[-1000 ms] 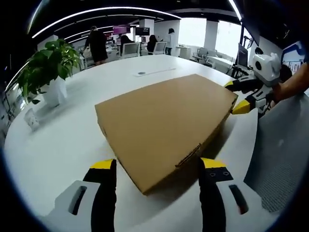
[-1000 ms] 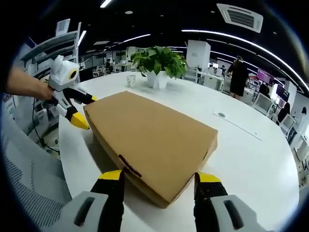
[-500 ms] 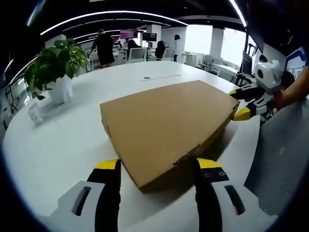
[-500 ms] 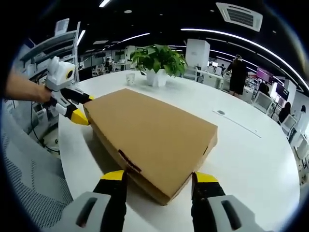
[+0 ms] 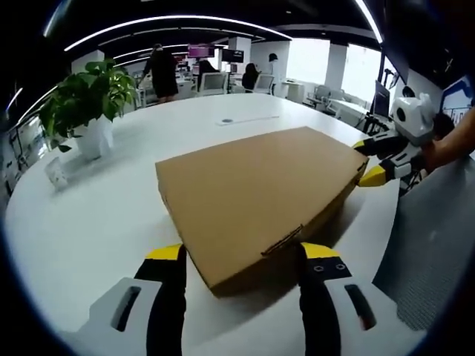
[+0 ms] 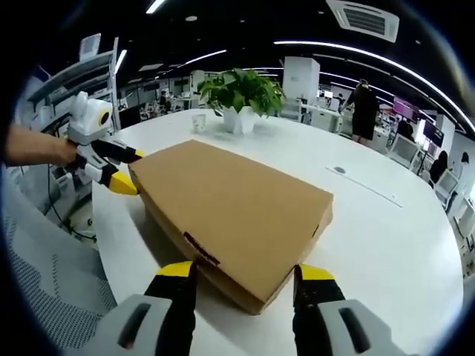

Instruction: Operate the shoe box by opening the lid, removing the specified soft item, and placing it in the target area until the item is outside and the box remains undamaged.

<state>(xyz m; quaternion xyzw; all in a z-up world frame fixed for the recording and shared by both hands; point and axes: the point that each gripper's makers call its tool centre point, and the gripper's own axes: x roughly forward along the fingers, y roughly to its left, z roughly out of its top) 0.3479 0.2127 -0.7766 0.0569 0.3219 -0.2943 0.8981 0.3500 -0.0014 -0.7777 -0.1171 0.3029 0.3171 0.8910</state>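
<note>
A flat brown cardboard shoe box (image 5: 256,196) lies closed on the round white table (image 5: 89,222), its lid down. My left gripper (image 5: 241,252) is open, its yellow-tipped jaws either side of one near corner of the box. At the opposite end, my right gripper (image 6: 243,273) is open around another corner of the box (image 6: 234,211). In the left gripper view the right gripper (image 5: 375,159) shows at the far right corner, held by a hand. The left gripper (image 6: 119,169) appears at the left in the right gripper view.
A potted green plant (image 5: 82,100) in a white pot stands at the table's far side, with a small white cup (image 5: 52,174) beside it. A grey mesh chair back (image 5: 427,252) is near the table edge. People stand among desks in the background.
Both views shifted slightly as the hands settled; the box and both grippers stay where they were, jaws still open around the corners.
</note>
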